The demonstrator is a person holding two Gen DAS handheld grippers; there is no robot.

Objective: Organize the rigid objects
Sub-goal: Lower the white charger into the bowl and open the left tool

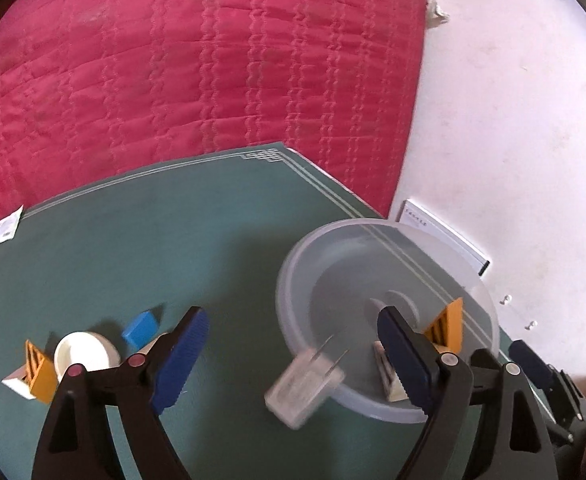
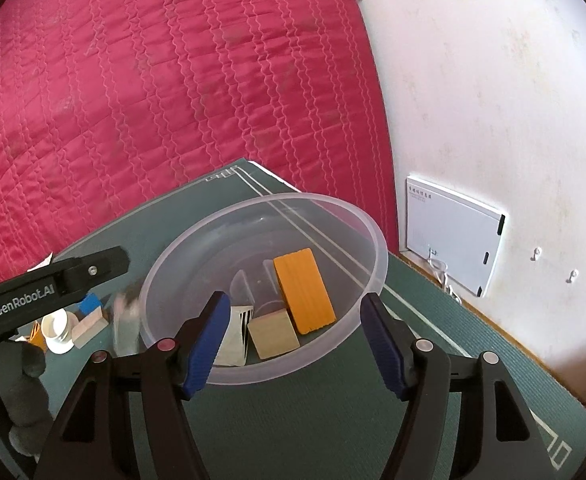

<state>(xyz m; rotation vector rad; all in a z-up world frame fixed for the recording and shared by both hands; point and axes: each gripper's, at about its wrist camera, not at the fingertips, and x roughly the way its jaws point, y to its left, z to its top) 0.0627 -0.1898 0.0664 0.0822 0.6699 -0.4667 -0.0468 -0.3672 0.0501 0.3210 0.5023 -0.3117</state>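
Both my grippers wide open, nothing held. Left gripper (image 1: 289, 344) sits over the green mat (image 1: 173, 240), its right finger over the near-left part of the clear plastic bowl (image 1: 293, 264); right gripper (image 2: 297, 336) hangs at the bowl's near rim, empty. Between the left gripper's fingers there's a clear plug adapter (image 1: 305, 384) w/ two metal prongs, blurred, right at the bowl's near-left rim; can't tell if it's airborne, resting on the rim or on the mat. Not gripped by either side anyway. In the bowl already, per right wrist view: orange block (image 2: 303, 290) lying flat, tan wooden cube (image 2: 273, 338) touching its near end, white striped piece (image 2: 237, 336) just left of the cube. So approx 3 items sorted, I'd judge roughly half done. Still out on the mat, left of the bowl: white cup (image 1: 87, 354), blue block (image 1: 141, 328) just beyond it, orange striped wedge (image 1: 37, 368) at far left, plus a pale wooden piece (image 2: 89, 328) beside the cup seen from the right wrist. Those 4 still need to go in, plus the adapter if it ends up outside. Bowl sits on the right part of the mat, near the mat's right edge, w/ white floor (image 1: 513, 120) past it; red quilt (image 1: 193, 60) is beyond the mat's far edge. White booklet (image 2: 453, 236) on the floor right of the bowl, prob not part of the job.
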